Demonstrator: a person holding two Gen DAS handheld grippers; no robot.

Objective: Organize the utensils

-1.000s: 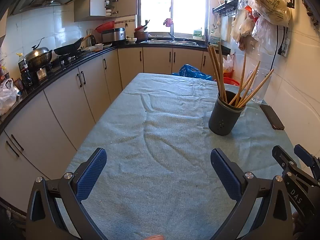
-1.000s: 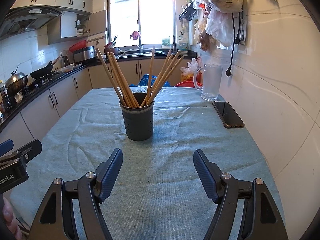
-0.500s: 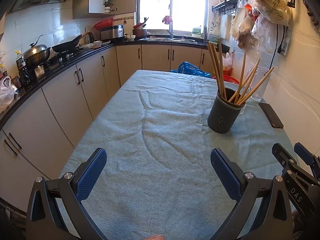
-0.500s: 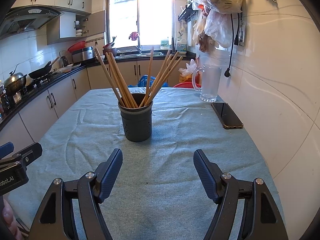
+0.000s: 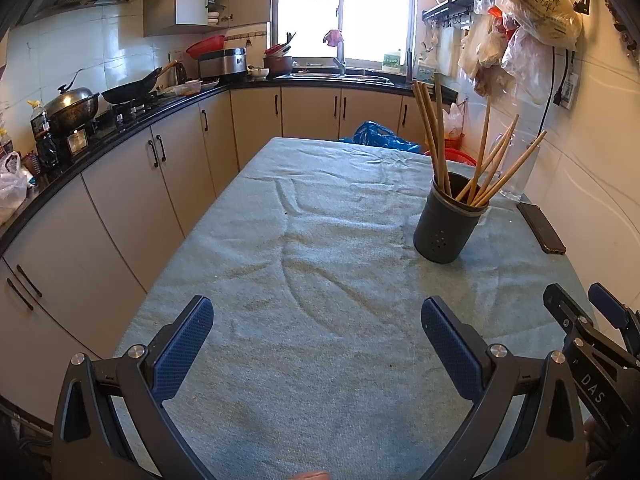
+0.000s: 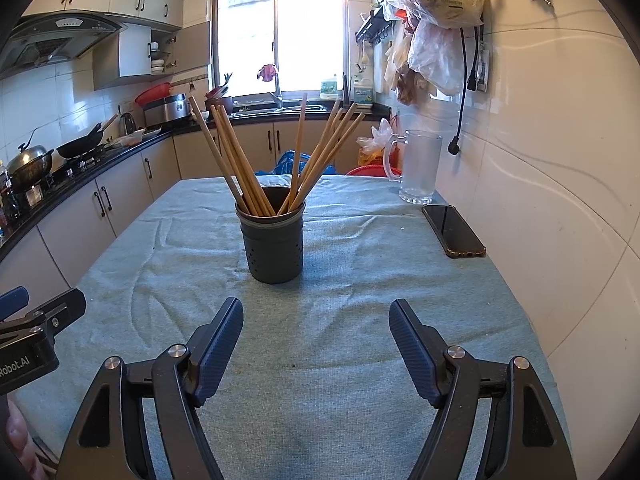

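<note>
L gripper hangs over bare table, fingers wide, nothing btwn. Chopsticks stand splayed in the dark holder, mid-table ahead of R gripper — fingers spread, empty. Prob. near the end; next — check none lie loose.

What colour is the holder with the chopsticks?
Dark grey holder, with small holes; clearest in the right wrist view.

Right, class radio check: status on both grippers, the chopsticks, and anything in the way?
Left gripper open, empty. Right gripper open, empty. Chopsticks upright in dark holder. Phone and glass mug off to the side, path clear.
</note>
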